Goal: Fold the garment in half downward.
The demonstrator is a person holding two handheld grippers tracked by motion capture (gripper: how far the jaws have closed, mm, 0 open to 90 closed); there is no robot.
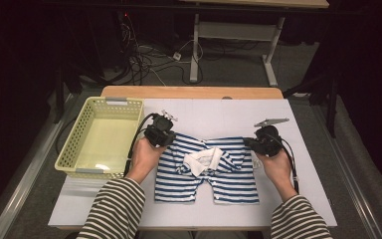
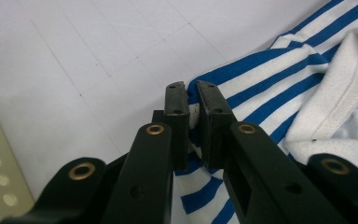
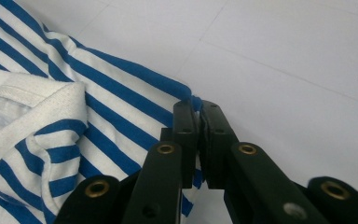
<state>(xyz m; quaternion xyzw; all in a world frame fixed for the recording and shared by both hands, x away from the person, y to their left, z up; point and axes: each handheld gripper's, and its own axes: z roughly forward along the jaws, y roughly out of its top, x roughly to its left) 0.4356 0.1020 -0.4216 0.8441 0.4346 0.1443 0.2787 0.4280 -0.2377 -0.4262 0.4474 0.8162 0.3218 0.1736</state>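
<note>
Left gripper [image 1: 165, 137] has its jaws clamped on the upper left edge of the blue-and-white striped shirt [image 1: 214, 172], and the right gripper [image 1: 254, 143] is pinched on the opposite edge. The shirt lies across the middle of the white desk [image 1: 219, 112], with a yellow basket [image 1: 102, 134] to the left.

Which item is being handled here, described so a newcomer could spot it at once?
Start at the white table; the yellow basket sits at its left edge. Right of the basket lies the striped garment, pinched at its upper corners by the left gripper and right gripper. It alone is cloth, blue-and-white striped with a white collar.
</note>
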